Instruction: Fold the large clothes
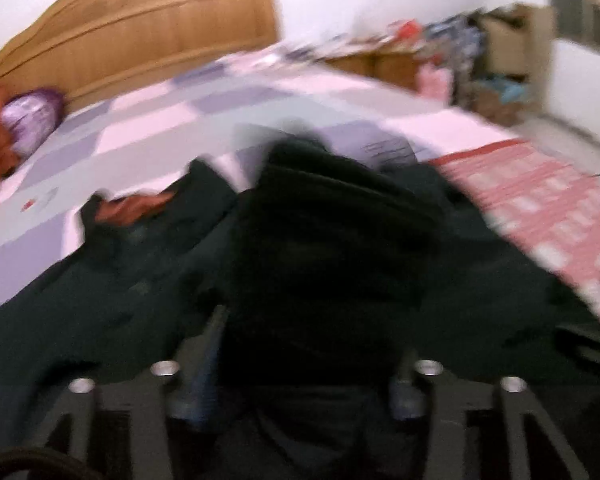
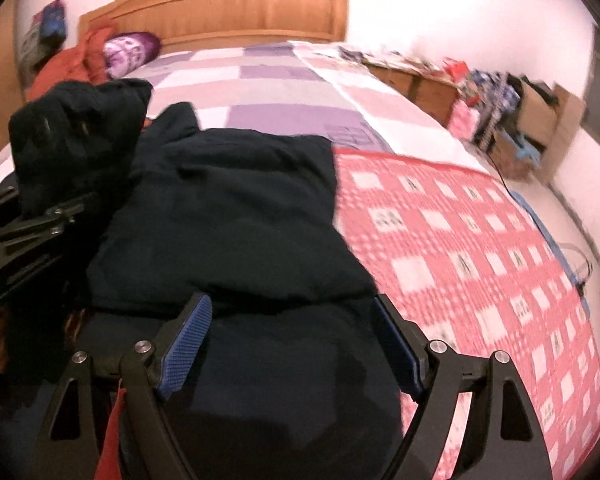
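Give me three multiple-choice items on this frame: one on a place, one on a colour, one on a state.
1. Where does the dark garment lie?
A. on the floor
B. on the bed
C. on a chair

2. What colour are the pads of the right tongs?
A. blue
B. yellow
C. white

3. How do the right tongs stand?
A. shut on a pillow
B. out of view
C. open over the garment

Answers:
1: B, the garment spreads over the bed beside the red checked blanket.
2: A, both pads show blue in the right wrist view.
3: C, the two fingers stand wide apart with dark cloth between and below them.

The left tongs are blurred and covered by cloth; their state cannot be told.
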`<act>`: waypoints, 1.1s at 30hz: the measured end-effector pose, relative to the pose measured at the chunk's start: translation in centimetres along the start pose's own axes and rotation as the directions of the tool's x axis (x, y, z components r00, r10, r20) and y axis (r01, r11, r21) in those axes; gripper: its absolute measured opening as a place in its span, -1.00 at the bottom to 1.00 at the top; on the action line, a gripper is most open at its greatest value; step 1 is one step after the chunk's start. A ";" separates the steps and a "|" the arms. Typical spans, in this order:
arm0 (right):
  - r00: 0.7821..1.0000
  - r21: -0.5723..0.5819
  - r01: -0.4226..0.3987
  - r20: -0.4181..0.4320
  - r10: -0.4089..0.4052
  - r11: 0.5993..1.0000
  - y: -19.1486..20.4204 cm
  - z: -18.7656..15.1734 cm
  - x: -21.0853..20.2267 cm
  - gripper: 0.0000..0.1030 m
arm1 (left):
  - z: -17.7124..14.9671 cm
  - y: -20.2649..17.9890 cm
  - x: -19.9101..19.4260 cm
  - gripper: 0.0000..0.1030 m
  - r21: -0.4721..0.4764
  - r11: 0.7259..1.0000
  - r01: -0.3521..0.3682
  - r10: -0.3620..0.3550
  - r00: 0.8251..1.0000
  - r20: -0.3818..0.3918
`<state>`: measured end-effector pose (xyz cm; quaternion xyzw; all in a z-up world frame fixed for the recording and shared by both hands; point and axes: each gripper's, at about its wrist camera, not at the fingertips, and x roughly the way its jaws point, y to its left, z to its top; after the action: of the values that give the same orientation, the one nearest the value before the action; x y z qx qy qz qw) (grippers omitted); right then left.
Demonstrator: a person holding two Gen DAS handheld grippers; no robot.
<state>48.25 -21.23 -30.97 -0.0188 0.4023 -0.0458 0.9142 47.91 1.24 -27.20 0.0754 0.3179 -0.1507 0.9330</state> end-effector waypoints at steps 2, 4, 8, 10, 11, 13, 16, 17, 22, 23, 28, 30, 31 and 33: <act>1.000 0.042 0.013 -0.001 -0.013 0.999 -1.0 0.0 -0.3 0.63 | 0.3 -0.7 -0.9 0.15 -0.005 0.998 0.057 -0.057 0.998 0.008; 1.000 0.065 0.018 0.005 -0.019 0.998 -1.6 0.0 -0.7 0.63 | 0.5 -0.2 -1.4 0.15 -0.037 0.995 0.089 -0.089 0.996 -0.001; 1.000 0.080 0.008 0.023 -0.010 0.997 -1.8 0.9 -1.4 0.63 | -0.5 -0.2 -1.9 0.43 0.011 0.999 0.047 -0.046 0.998 -0.053; 0.999 0.083 -0.002 0.037 -0.001 0.997 -1.4 1.5 -1.7 0.63 | -1.6 -2.6 -1.1 0.65 0.156 0.985 -0.070 0.080 0.995 -0.054; 0.999 0.087 -0.004 0.045 0.000 0.996 -1.1 1.9 -1.8 0.63 | -2.1 -3.6 -0.8 0.65 0.218 0.971 -0.093 0.109 0.992 -0.063; 0.998 0.102 -0.012 0.063 0.006 0.995 -0.9 2.6 -2.1 0.63 | -2.5 -4.3 -1.3 0.65 0.251 0.966 -0.060 0.077 0.995 -0.061; 0.996 0.118 -0.042 0.078 0.033 0.992 0.1 3.6 -2.6 0.63 | -3.4 -3.4 -3.9 0.79 0.176 0.983 0.051 -0.046 0.998 -0.031; 0.995 0.115 -0.057 0.082 0.047 0.992 0.6 3.8 -2.8 0.63 | -3.7 -2.9 -4.5 0.83 0.157 0.986 0.064 -0.061 0.998 -0.025; 0.989 0.062 -0.122 0.088 0.117 0.991 3.1 5.1 -2.6 0.63 | -5.9 1.8 -8.6 0.88 -0.001 1.000 0.016 -0.016 1.000 0.024; 0.988 0.057 -0.131 0.090 0.126 0.990 3.6 5.4 -2.6 0.63 | -6.3 3.4 -9.4 0.88 -0.054 0.998 -0.028 0.030 0.999 0.040; 0.978 -0.037 -0.146 0.144 0.150 0.989 8.1 6.7 -3.0 0.63 | -6.8 11.1 -12.2 0.96 -0.254 0.924 -0.284 0.320 0.941 0.111; 0.971 -0.124 -0.153 0.166 0.173 0.980 11.5 7.2 -3.1 0.63 | -6.4 14.7 -11.5 0.97 -0.310 0.878 -0.365 0.410 0.907 0.094; 0.968 -0.156 -0.154 0.172 0.180 0.976 12.7 7.3 -3.0 0.63 | -6.2 16.0 -10.7 0.97 -0.323 0.866 -0.381 0.423 0.904 0.067; 0.963 -0.252 -0.159 0.171 0.206 0.954 16.7 7.5 -2.3 0.63 | -6.2 18.7 -8.4 0.97 -0.338 0.845 -0.414 0.435 0.900 -0.016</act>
<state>53.33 -4.43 -25.42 -0.0945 0.3130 0.0895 0.9408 44.21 22.26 -26.05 -0.0198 0.2856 0.1131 0.9514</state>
